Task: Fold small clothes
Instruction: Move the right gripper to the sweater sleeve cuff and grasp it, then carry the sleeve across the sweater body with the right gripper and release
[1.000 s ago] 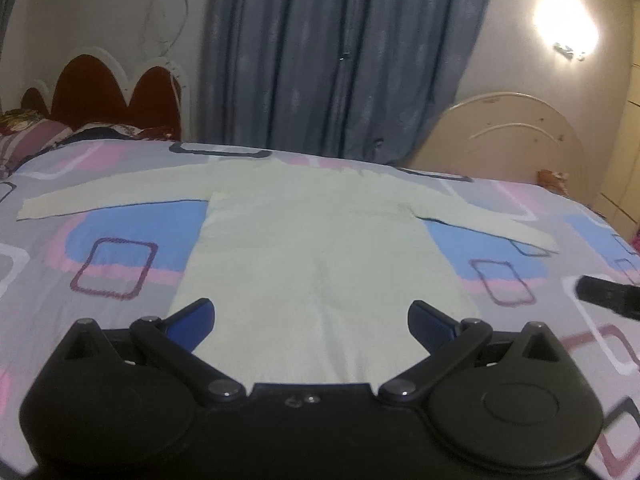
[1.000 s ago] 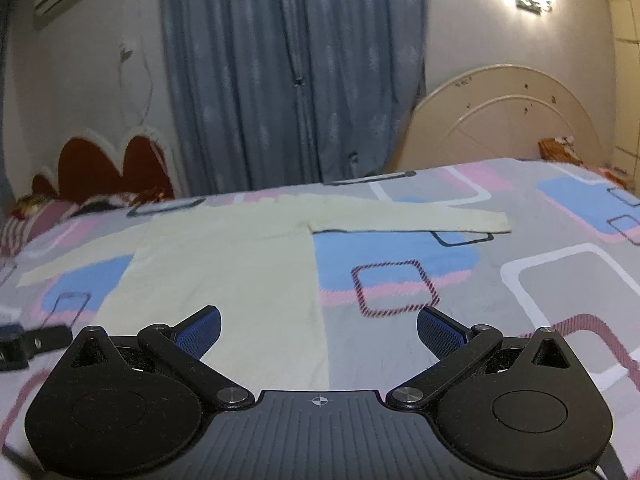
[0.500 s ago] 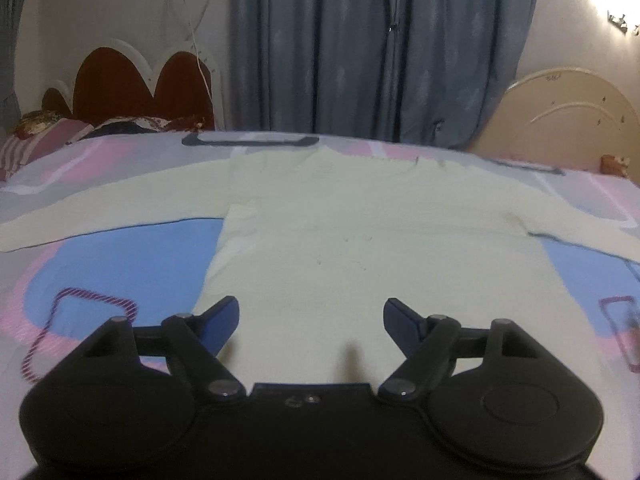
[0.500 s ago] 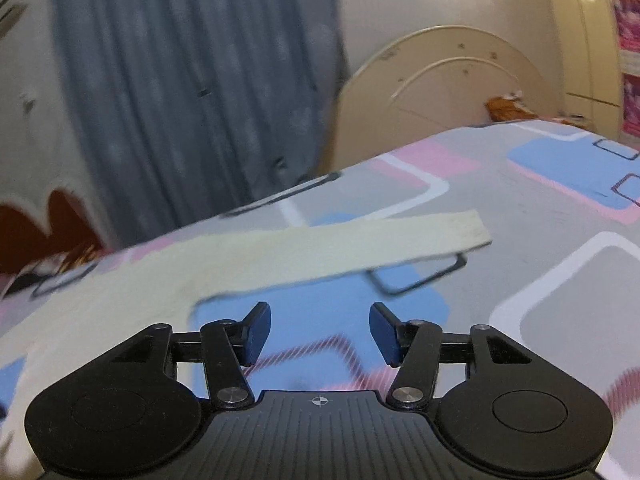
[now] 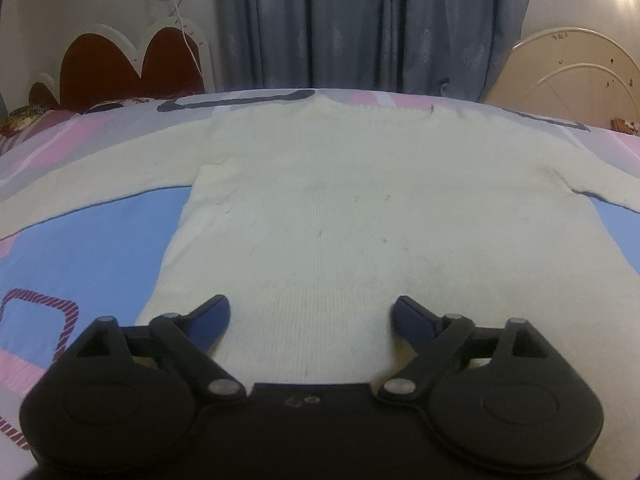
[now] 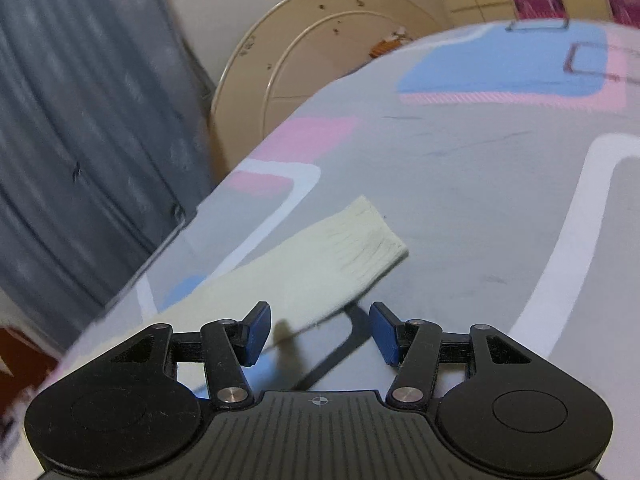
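Cream knitted long-sleeved sweater, spread flat and face up on a bed covered by a grey sheet printed with blue, pink and white rounded rectangles; neckline toward the far edge of the bed, both sleeves extended sideways. In the right wrist view only the cuff end of one sleeve shows, lying flat on the grey sheet and running diagonally toward the camera.

Left gripper, black with blue finger pads: jaws spread wide, empty, low over the lower part of the sweater body, the left pad near the garment's side edge. Contact with the cloth cannot be told.

Right gripper, same build, blue pads: jaws partly apart, a narrower gap than the left, empty, straddling the near edge of the sleeve just short of the cuff.

Background: blue-grey pleated curtains; red scalloped headboard with white trim; cream arched bed board.
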The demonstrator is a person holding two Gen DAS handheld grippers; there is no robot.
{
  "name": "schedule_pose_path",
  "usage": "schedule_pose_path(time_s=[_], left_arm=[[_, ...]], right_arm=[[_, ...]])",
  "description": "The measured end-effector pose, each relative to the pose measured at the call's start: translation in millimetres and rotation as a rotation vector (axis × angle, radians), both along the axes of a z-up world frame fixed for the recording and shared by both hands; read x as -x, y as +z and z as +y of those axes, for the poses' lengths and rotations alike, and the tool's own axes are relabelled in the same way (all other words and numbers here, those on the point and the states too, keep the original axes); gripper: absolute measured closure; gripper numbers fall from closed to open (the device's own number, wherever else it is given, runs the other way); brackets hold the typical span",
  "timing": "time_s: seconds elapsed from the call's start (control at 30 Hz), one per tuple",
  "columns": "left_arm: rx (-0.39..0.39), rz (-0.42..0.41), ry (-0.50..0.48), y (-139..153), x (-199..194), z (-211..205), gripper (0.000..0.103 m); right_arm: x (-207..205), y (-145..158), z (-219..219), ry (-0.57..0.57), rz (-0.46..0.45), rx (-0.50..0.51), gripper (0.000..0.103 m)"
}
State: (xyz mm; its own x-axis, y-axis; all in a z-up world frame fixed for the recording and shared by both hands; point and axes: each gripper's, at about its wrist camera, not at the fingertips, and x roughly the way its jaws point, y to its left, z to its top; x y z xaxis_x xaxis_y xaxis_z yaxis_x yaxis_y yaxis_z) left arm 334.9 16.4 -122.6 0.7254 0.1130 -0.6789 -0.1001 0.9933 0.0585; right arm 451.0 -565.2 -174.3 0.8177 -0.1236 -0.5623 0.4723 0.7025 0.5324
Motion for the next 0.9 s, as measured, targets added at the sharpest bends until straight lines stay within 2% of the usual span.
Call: schedule_pose_path(time_s=[0.17, 0.2, 0.27, 0.33, 0.4, 0.43, 0.47, 0.5, 0.6, 0.63, 0.7, 0.73, 0.8, 0.87, 0.9], left_arm=[[0.015, -0.001, 0.001, -3, -7, 3, 0.004], [0.019, -0.007, -0.001, -4, -8, 5, 0.003], [0.022, -0.016, -0.003, -5, -8, 6, 0.001], [0.022, -0.019, -0.004, -6, -12, 6, 0.000], [0.024, -0.021, -0.003, -6, -13, 7, 0.000], [0.025, -0.022, -0.004, -6, -13, 7, 0.000], [0.030, -0.023, -0.005, -6, -14, 7, 0.000], [0.036, -0.025, -0.008, -6, -15, 9, 0.000], [0.050, -0.019, -0.024, -5, -17, 12, 0.003], [0.054, -0.015, -0.035, -3, -18, 13, 0.005], [0.049, -0.021, -0.077, 2, -20, 15, 0.018], [0.052, -0.023, -0.090, 4, -22, 18, 0.022], [0.080, -0.030, -0.103, 8, -28, 29, 0.040], [0.119, -0.025, -0.108, 10, -38, 42, 0.056], [0.147, -0.021, -0.107, 12, -44, 49, 0.061]], right_arm=[[1, 1, -4, -0.009, 0.013, -0.007, 0.068], [0, 2, -4, 0.000, 0.020, -0.003, 0.075], [1, 5, -3, 0.035, 0.040, 0.025, 0.099], [6, 19, 5, 0.069, 0.026, 0.103, 0.102], [12, 33, 10, 0.095, -0.033, 0.233, 0.102], [8, 30, 12, 0.095, 0.024, 0.294, 0.102], [-1, 18, 7, 0.099, 0.120, 0.271, 0.102], [-5, 10, 5, 0.099, 0.141, 0.235, 0.102], [-4, 24, 22, 0.118, 0.122, 0.298, 0.102], [-3, 29, 29, 0.120, 0.109, 0.299, 0.102], [-5, 39, 49, 0.147, 0.097, 0.317, 0.102], [-7, 44, 63, 0.177, 0.091, 0.338, 0.102], [-11, 57, 105, 0.265, 0.055, 0.404, 0.102], [-11, 71, 152, 0.361, 0.005, 0.427, 0.102], [-9, 77, 180, 0.413, -0.019, 0.433, 0.102]])
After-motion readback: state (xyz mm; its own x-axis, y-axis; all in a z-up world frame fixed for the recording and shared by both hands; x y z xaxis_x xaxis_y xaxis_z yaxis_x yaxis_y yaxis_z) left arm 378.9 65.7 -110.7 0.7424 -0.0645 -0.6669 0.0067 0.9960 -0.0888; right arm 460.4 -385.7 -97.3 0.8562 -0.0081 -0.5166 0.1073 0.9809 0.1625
